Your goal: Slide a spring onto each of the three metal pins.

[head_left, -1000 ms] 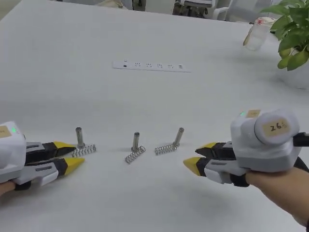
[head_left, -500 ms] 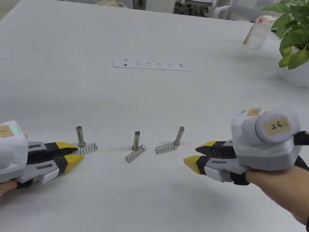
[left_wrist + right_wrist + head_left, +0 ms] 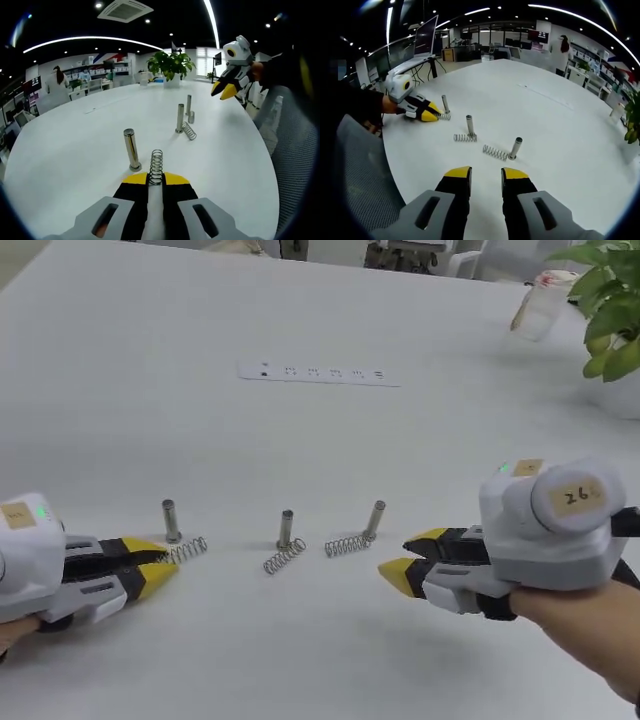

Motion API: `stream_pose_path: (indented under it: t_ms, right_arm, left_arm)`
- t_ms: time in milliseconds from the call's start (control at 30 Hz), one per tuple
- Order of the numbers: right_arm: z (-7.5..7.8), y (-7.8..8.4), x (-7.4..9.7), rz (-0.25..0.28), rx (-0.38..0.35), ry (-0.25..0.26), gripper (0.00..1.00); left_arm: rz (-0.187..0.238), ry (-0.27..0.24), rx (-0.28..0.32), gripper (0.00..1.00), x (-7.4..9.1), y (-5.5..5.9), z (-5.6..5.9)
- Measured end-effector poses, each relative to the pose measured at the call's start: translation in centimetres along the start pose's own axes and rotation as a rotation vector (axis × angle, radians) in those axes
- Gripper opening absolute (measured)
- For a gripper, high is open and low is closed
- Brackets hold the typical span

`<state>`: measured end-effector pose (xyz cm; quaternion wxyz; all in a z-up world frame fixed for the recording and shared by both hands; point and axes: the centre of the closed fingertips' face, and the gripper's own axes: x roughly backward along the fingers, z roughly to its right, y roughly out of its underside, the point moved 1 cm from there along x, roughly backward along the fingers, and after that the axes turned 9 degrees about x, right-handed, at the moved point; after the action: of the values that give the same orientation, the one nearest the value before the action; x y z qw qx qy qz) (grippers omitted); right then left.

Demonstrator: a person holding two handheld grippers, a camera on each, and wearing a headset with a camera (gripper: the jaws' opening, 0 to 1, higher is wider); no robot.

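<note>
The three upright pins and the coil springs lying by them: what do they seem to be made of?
Silver cylindrical pins: likely polished steel, judging by the bright highlights running down their shafts. Thin grey coil springs: probably bare steel wire; they look duller, with only a faint glint.

Bright even overhead light, soft shadows, sharp focus, fisheye-warped edges

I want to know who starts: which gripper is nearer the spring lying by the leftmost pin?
Left. The left gripper has its jaws pinching the near end of the spring; the right gripper hovers open well off, beyond the rightmost pin.
</note>
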<state>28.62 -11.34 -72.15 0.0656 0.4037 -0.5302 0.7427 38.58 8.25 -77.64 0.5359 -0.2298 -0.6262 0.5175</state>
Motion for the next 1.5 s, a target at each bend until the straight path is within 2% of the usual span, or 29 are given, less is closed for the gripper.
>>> stream_pose_path:
  t_ms: [233, 567, 767, 1100, 1333, 1500]
  right_arm:
    - [-0.5, -0.5, 0.1, 0.015, 0.013, -0.014, 0.21]
    - [-1.7, -1.9, 0.3, 0.047, 0.049, -0.058, 0.21]
    - [-2.9, -3.0, 0.3, 0.064, 0.084, -0.1, 0.21]
    - [-5.5, -5.0, 0.3, 0.099, 0.158, -0.193, 0.21]
    - [-8.1, -5.9, 0.3, 0.104, 0.288, -0.292, 0.22]
    - [-9.8, -6.1, 0.3, 0.112, 0.328, -0.352, 0.23]
  left_arm:
    - [0.005, 0.02, -0.004, 0.02, 0.5, -0.3, 1.0]
    - [0.024, 0.058, -0.024, 0.02, 1.8, -1.1, 3.8]
    - [0.04, 0.085, -0.05, 0.02, 2.8, -2.1, 5.7]
    - [0.079, 0.122, -0.103, 0.02, 4.0, -4.0, 8.5]
    - [0.089, 0.155, -0.138, 0.02, 4.5, -4.8, 10.1]
    - [0.095, 0.179, -0.159, 0.02, 5.1, -5.4, 11.2]
